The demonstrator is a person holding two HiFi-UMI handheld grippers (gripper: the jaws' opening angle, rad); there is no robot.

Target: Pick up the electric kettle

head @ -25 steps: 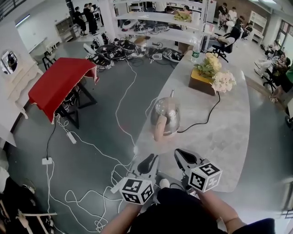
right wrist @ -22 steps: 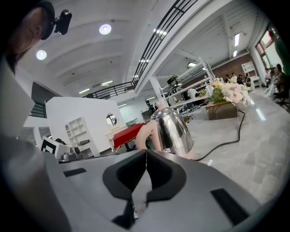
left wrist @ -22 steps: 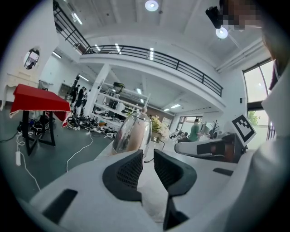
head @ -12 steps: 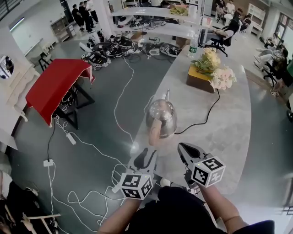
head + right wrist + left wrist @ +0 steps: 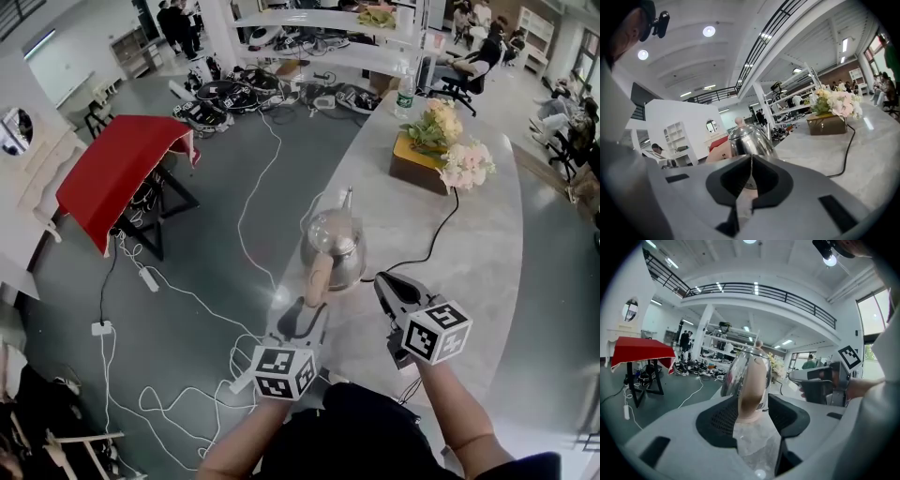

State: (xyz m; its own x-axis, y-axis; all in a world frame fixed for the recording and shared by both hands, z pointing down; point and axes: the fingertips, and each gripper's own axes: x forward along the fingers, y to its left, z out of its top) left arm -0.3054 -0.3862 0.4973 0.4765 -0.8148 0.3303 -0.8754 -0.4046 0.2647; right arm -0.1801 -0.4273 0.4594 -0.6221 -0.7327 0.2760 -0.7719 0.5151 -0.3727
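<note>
A steel electric kettle (image 5: 335, 239) with a tan handle (image 5: 318, 277) stands on the pale marble table (image 5: 459, 253), near its left edge. My left gripper (image 5: 305, 315) is right at the handle. Its jaws have just been opening and stand wide apart. In the left gripper view the handle (image 5: 752, 390) rises between the two pads (image 5: 718, 417) of the left gripper (image 5: 752, 414), and they do not press on it. My right gripper (image 5: 387, 282) sits just right of the kettle, shut and empty. The right gripper view shows the kettle (image 5: 747, 136) behind the right gripper's (image 5: 751, 174) closed jaws.
A black power cable (image 5: 433, 234) runs from the kettle's base toward a brown box of flowers (image 5: 422, 161) farther back on the table. On the grey floor to the left are white cables (image 5: 251, 211) and a red-covered stand (image 5: 117, 173). People sit and stand far behind.
Both grippers have moved forward toward the kettle. The left jaws went from shut to wide open, and the handle now stands between them. The right jaws stayed shut.
</note>
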